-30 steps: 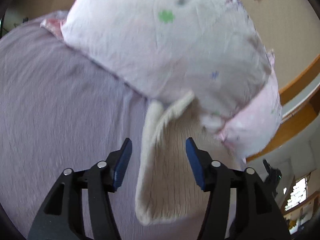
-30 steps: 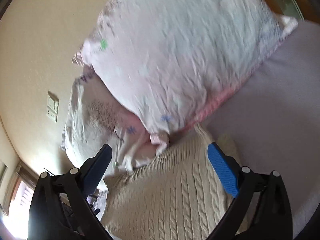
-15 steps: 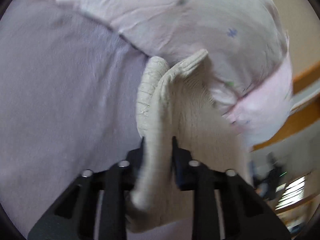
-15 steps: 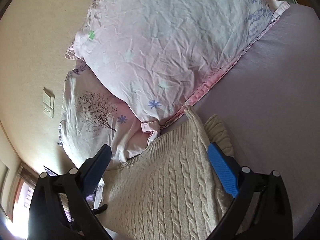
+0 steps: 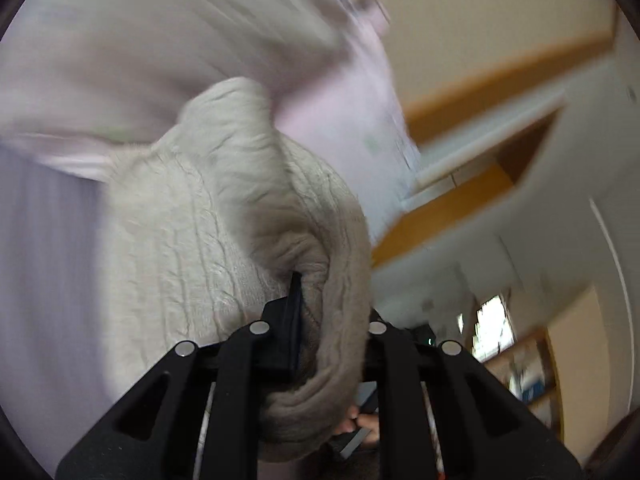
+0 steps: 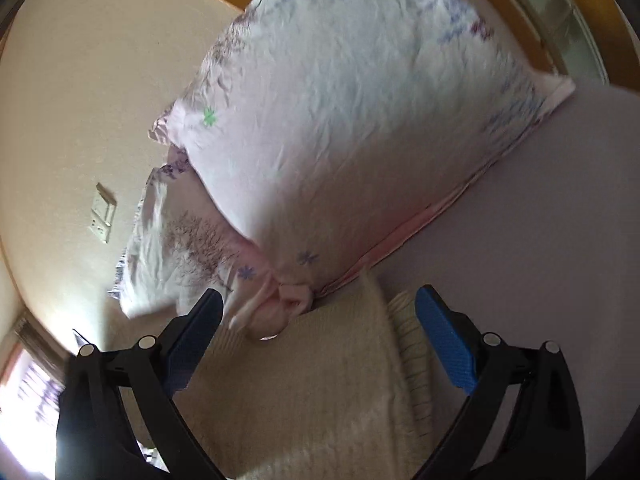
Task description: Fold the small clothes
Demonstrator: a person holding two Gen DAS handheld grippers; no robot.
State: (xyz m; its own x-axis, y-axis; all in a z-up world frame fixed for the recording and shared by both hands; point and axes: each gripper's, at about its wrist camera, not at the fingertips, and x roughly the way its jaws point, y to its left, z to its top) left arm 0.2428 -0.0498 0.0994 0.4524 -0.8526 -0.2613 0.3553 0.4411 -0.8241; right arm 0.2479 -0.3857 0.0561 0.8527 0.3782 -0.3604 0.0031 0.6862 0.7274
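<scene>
We find the left gripper clamped on the soft, limp sweater's bunched edge; right gripper fingers gape empty beside the pillow.

Heavy motion blur across left wrist view — pillow smeared; right view softer-blurred, window glare blown out lower left — fisheye edges vignetted dark.

Both grippers are built of black linkage arms fastened with silver screws; the right gripper is fitted with blue ribbed pads.
</scene>
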